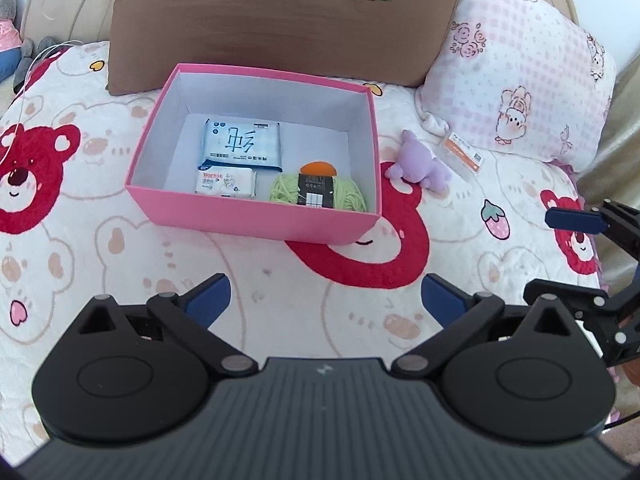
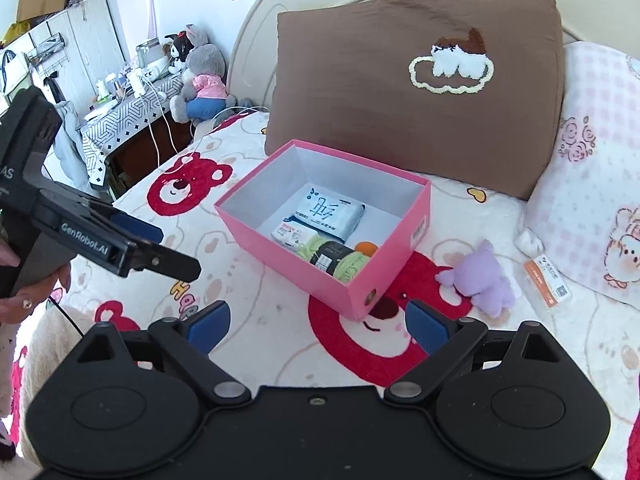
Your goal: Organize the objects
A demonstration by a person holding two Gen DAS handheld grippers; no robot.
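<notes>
A home bedroom: a bed (image 2: 248,312) with a bear-print cover and curved headboard (image 2: 256,28), a brown pillow (image 2: 360,100), a pink checked pillow (image 2: 592,184), plush toys (image 2: 200,80) and a cluttered side counter (image 2: 124,108) by the wall.

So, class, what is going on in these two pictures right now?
A person holds a pair of tongs in each hand over a bed with a bear-print cover. Both the left tongs and the right tongs are open and hold nothing. The open pink cardboard box already contains two white tissue packs, a green yarn ball and something orange. A small purple plush toy and an orange-and-white card lie on the cover beside the box.
</notes>
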